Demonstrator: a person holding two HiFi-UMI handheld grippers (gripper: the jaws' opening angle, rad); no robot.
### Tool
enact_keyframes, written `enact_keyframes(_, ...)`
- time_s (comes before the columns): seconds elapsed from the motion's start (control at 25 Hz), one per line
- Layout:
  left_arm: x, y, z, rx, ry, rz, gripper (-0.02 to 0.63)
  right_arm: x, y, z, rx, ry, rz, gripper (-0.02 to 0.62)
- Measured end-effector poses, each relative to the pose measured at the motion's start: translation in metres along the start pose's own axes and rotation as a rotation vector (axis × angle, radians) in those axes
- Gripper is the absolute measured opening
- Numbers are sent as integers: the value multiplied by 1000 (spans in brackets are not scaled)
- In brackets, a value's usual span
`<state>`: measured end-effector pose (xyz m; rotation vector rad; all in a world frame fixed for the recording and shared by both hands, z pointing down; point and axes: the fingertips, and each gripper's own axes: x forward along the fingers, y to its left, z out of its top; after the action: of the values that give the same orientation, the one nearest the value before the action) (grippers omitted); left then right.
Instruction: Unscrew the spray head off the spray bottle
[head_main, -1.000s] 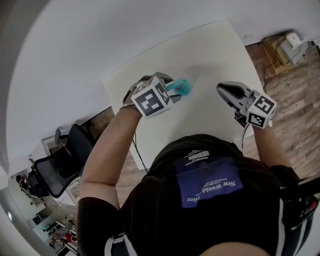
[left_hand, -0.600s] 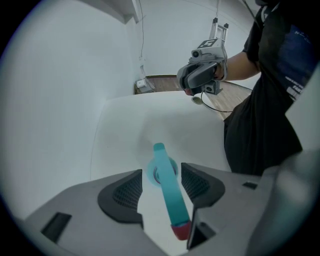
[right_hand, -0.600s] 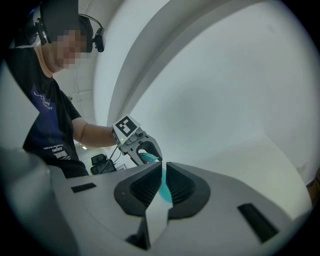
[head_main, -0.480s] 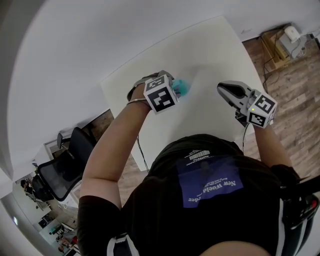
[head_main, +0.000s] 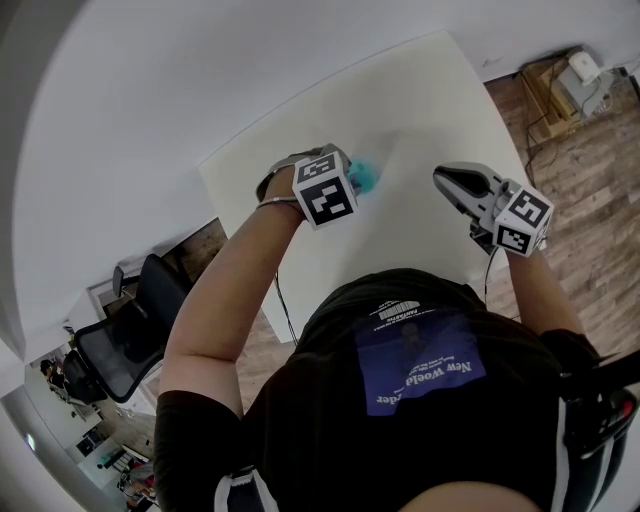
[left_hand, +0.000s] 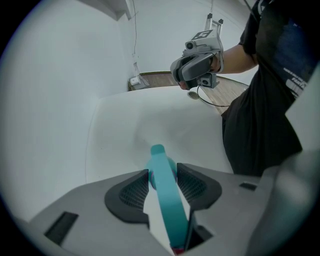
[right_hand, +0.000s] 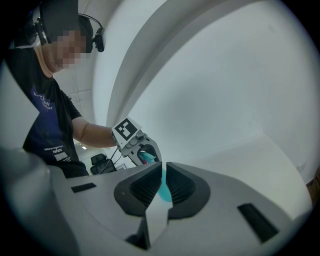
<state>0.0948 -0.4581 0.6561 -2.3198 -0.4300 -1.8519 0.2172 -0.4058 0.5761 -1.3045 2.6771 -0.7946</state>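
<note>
The spray bottle (head_main: 366, 177) is seen over the white table (head_main: 430, 110). Only its teal top shows in the head view, the rest being covered by the marker cube (head_main: 326, 189) of the left gripper (left_hand: 163, 172). That gripper is pointed steeply down, directly above the bottle. Its jaws have just been closing, and the teal spray head (left_hand: 167, 210) is caught between them, with a ribbed pad (left_hand: 131, 192) set against each flank of the head. The long teal top of the head is run lengthwise through the gap.

The right gripper (right_hand: 163, 172) is held to the right of the bottle, well apart from it, nearly level and aimed toward it. Its jaws are brought fully together with nothing gripped (the teal glimpsed past their tips in the right gripper view belongs to the bottle beyond). An office chair (head_main: 130, 320) is seen far to the left of the bottle, off the table.
</note>
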Motion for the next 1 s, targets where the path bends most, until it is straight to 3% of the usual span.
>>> enact_keyframes(0.56, -7, 3, 4, 1, -56, 32, 165, 3, 1, 0, -14, 8, 13, -2)
enact_keyframes(0.68, -22, 5, 10, -55, -153, 51, 164, 3, 5, 3, -21, 10, 21, -2)
enact_keyframes(0.84, -58, 3, 23, -170, -357, 33, 164, 6, 13, 11, -32, 10, 49, 0)
enact_keyframes(1.0, -92, -1, 30, -249, -552, 41, 164, 10, 25, 20, -27, 8, 122, 99)
